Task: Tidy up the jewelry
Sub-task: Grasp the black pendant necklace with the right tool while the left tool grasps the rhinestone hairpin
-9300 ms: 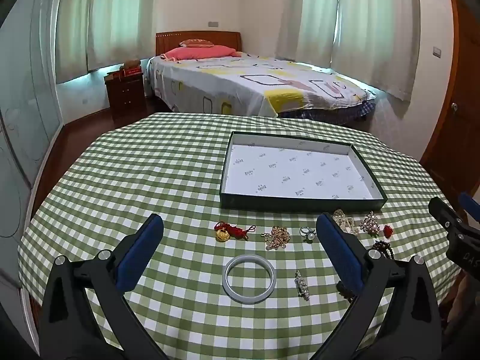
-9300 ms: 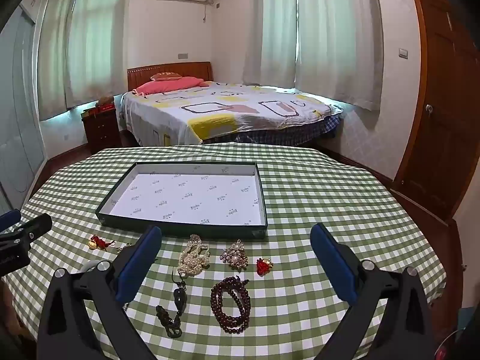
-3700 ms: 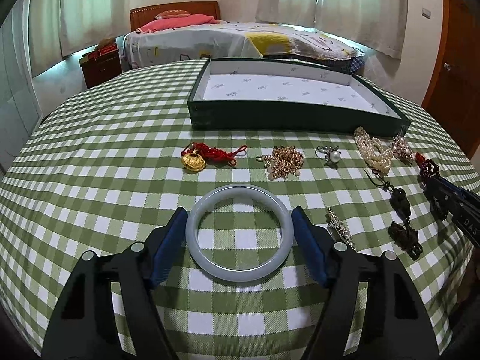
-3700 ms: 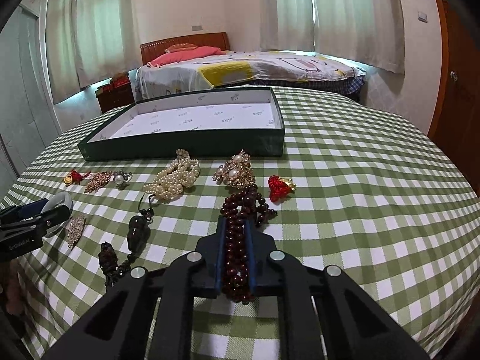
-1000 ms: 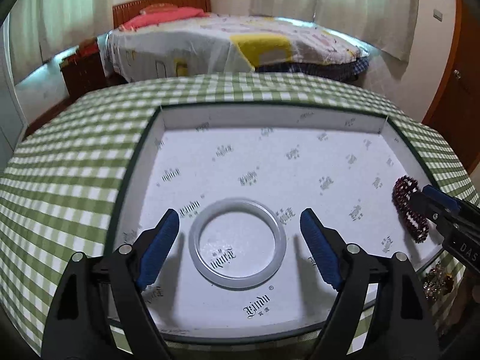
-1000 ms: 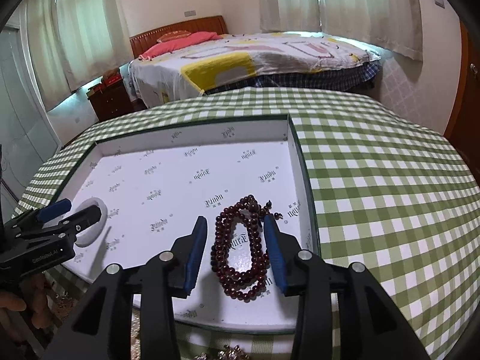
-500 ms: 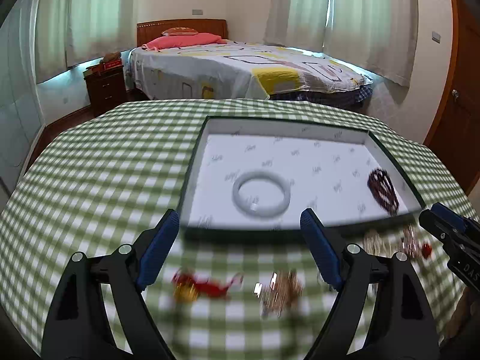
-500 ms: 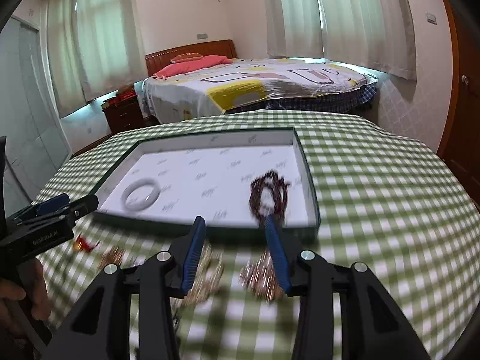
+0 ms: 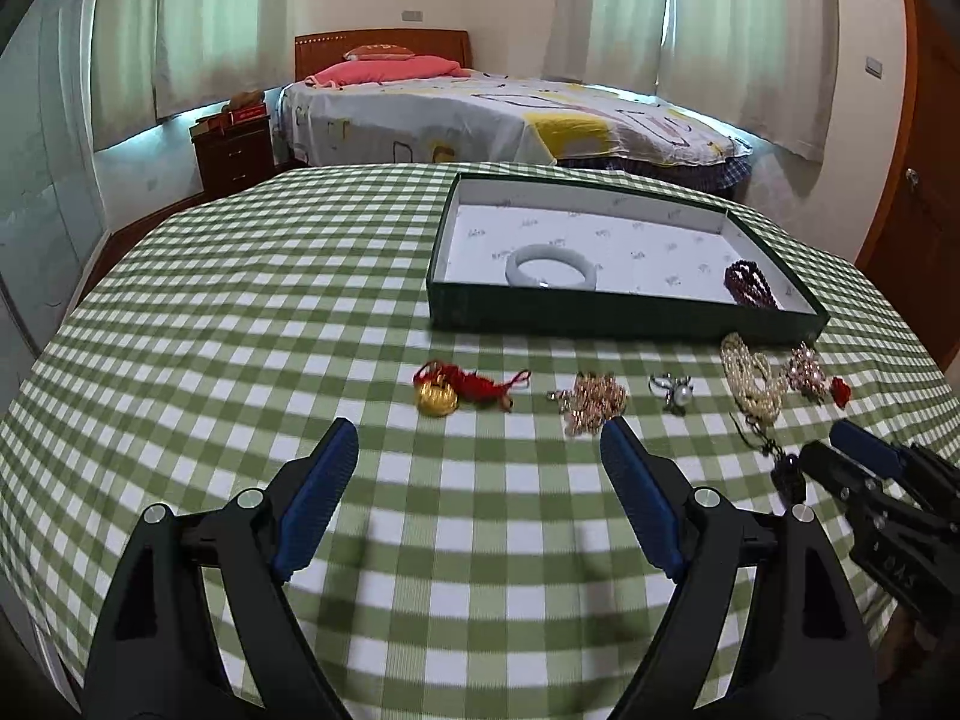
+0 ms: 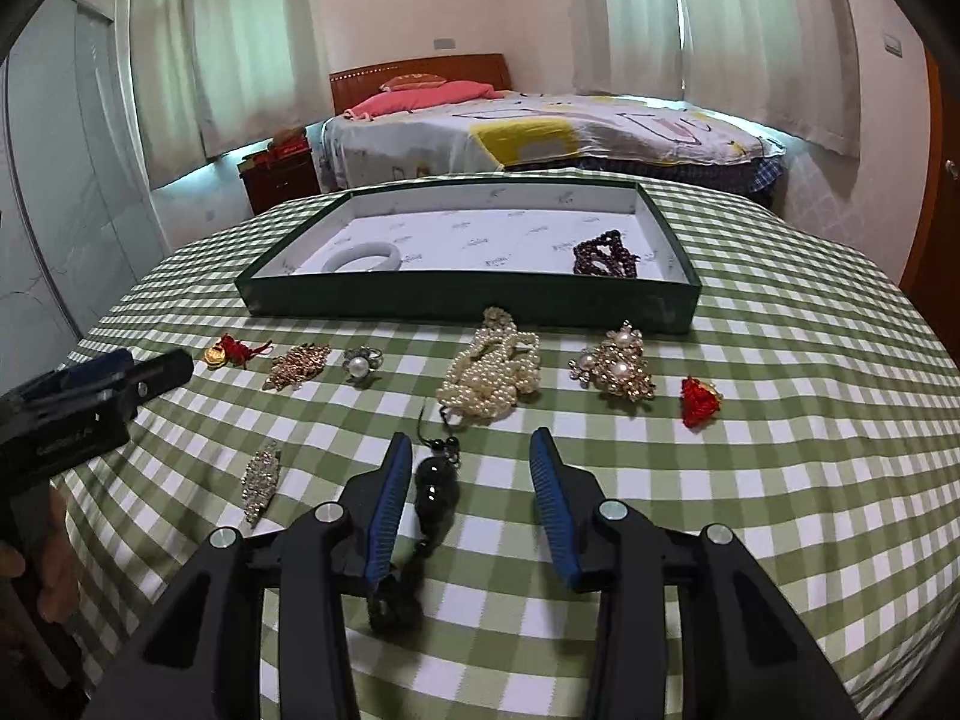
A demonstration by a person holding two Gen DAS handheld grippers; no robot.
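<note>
A green tray [image 9: 624, 313] [image 10: 468, 302] holds a pale jade bangle [image 9: 551, 264] [image 10: 362, 256] and a dark red bead bracelet [image 9: 749, 282] [image 10: 603, 258]. In front of it lie a gold charm on red cord [image 9: 447, 390], a gold chain [image 9: 591, 399], a pearl ring [image 9: 673, 390], a pearl strand [image 10: 489, 381], a pearl brooch [image 10: 618, 366], a red flower piece [image 10: 699, 401], a crystal clip [image 10: 260, 480] and a black bead pendant [image 10: 433, 495]. My left gripper [image 9: 477, 489] is open and empty, short of the gold charm. My right gripper [image 10: 471, 495] is open, with the black pendant between its fingers, near the left one.
The round table has a green checked cloth [image 9: 240, 312]. A bed [image 9: 498, 120] and a dark nightstand [image 9: 231, 153] stand behind it. A brown door [image 9: 918, 192] is at the right. The table edge curves close at the front.
Both grippers have pulled back from the tray and dropped low over the cloth. The bangle and the bead bracelet stay in the tray. The right gripper now straddles the black pendant.
</note>
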